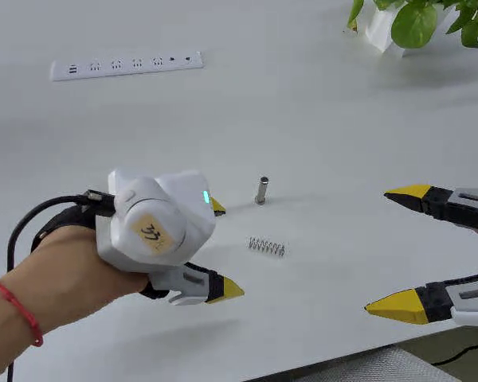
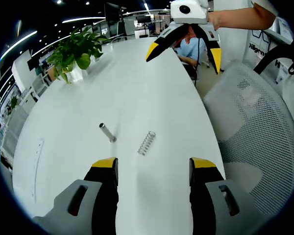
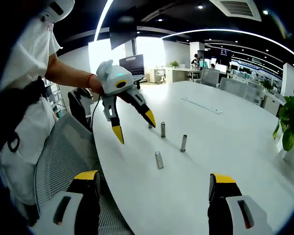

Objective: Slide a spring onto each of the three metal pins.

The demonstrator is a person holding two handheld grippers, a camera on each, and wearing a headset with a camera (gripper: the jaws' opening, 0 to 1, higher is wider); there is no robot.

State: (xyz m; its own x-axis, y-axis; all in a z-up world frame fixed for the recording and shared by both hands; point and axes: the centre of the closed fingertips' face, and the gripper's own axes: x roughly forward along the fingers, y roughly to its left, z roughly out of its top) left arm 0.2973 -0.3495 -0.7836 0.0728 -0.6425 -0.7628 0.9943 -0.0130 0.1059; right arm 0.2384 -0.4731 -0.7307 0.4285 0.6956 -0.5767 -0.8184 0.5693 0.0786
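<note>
The white table (image 1: 319,119) is smooth and matte. A thin coiled wire spring (image 1: 267,247) lies flat on it, its long axis running roughly left to right in the head view, apart from both grippers. Just beyond it a short, shiny cylindrical metal pin (image 1: 261,191) stands upright on its end. In the right gripper view a second pin (image 3: 162,129) stands upright nearby; I cannot tell if it carries a spring. The left gripper (image 1: 221,248), a rounded white plastic shell with black jaws and yellow tips, hangs beside the spring, jaws spread and empty. The right gripper (image 1: 400,248) is likewise wide apart, holding nothing. A flat white power strip (image 1: 126,65) and a leafy potted plant (image 1: 418,20) sit farther back
</note>
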